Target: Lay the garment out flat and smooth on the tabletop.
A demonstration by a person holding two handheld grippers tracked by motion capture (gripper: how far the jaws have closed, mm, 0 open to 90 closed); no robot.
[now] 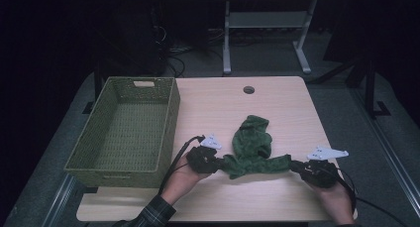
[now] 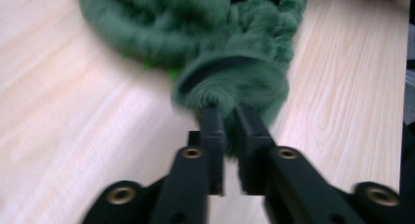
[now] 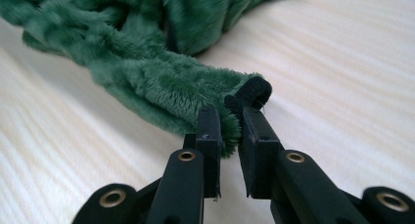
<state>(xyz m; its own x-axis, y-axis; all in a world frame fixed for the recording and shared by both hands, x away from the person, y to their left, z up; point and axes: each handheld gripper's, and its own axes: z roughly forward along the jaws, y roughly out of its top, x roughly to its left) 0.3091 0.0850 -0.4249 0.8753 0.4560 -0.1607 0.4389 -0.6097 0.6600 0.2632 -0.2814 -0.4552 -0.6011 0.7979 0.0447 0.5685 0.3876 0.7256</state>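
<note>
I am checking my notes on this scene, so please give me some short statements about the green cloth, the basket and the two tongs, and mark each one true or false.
1. The fluffy dark green cloth lies inside the woven green rectangular basket. False: it lies on the light wooden table, to the right of the basket.
2. The left tongs grip one end of the cloth. True.
3. The right tongs stand wide open, far from the cloth. False: they pinch the cloth's dark-hemmed edge.
4. The basket holds nothing. True.
5. The cloth is stretched between the two tongs along the near side of the table. True.
</note>
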